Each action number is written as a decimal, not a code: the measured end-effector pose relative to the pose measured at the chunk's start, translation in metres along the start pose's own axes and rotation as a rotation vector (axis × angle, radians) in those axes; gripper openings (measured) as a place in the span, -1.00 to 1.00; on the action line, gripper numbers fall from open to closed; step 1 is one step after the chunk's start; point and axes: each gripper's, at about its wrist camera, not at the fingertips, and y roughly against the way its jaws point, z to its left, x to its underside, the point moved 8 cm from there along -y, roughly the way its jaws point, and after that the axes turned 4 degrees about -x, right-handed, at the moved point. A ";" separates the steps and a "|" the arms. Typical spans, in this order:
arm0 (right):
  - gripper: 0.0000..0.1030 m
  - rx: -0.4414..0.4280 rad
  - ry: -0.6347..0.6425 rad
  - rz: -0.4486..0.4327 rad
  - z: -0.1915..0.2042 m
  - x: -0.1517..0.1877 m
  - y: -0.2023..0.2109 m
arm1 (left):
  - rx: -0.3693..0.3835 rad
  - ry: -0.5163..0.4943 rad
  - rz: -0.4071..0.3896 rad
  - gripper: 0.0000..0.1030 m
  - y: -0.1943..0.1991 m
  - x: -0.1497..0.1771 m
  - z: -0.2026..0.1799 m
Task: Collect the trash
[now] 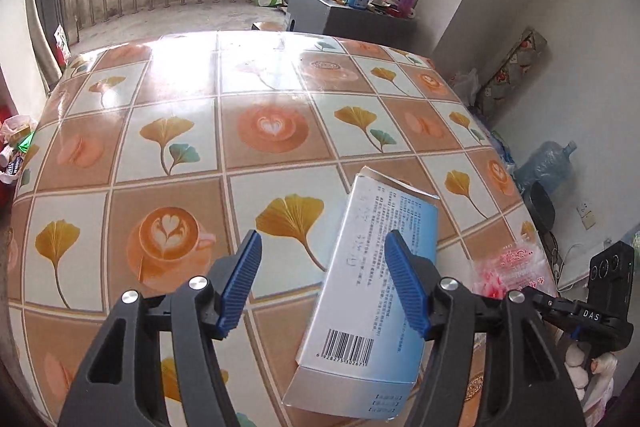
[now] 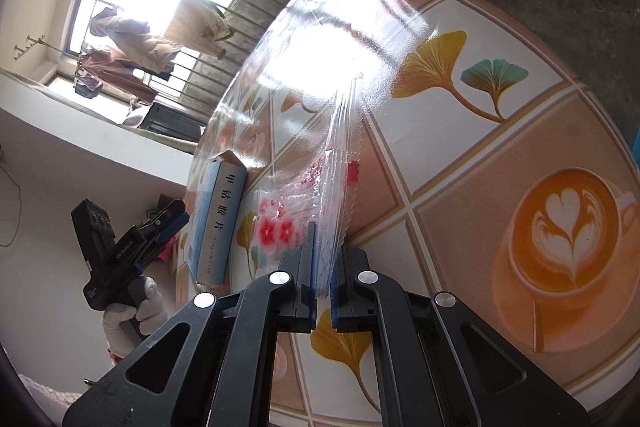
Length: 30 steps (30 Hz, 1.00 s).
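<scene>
A blue-and-white medicine carton [image 1: 368,287] lies flat on the table's tiled oilcloth [image 1: 168,131], barcode end toward me. My left gripper [image 1: 322,239] hangs open over it. The carton sits partly in the gap and under the right finger [image 1: 404,279], and neither pad presses on it. In the right wrist view my right gripper [image 2: 326,247] is shut on a clear plastic wrapper [image 2: 320,167] printed with red flowers, which trails across the table. The carton [image 2: 216,219] stands left of it there. Beyond it a gloved hand [image 2: 136,311] holds the left gripper [image 2: 176,219].
The right gripper's black body [image 1: 600,315] and the pink-printed wrapper [image 1: 508,271] sit at the table's right edge. A heap of trash [image 1: 12,147] lies on the floor at left. Behind are a cluttered grey cabinet [image 1: 320,11], and a water jug [image 1: 548,167] by the wall.
</scene>
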 end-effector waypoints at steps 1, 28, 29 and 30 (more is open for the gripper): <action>-0.94 0.001 0.001 0.000 0.000 0.000 0.001 | 0.027 0.002 0.026 0.20 -0.001 0.006 -0.003; -0.93 0.037 -0.007 -0.032 -0.004 0.005 0.008 | 0.061 -0.130 0.166 0.55 -0.026 0.036 -0.069; -0.93 0.036 -0.007 -0.032 -0.004 0.005 0.008 | 0.054 -0.132 0.164 0.56 -0.027 0.035 -0.069; -0.93 0.036 -0.008 -0.032 -0.004 0.005 0.008 | 0.052 -0.134 0.164 0.57 -0.029 0.034 -0.070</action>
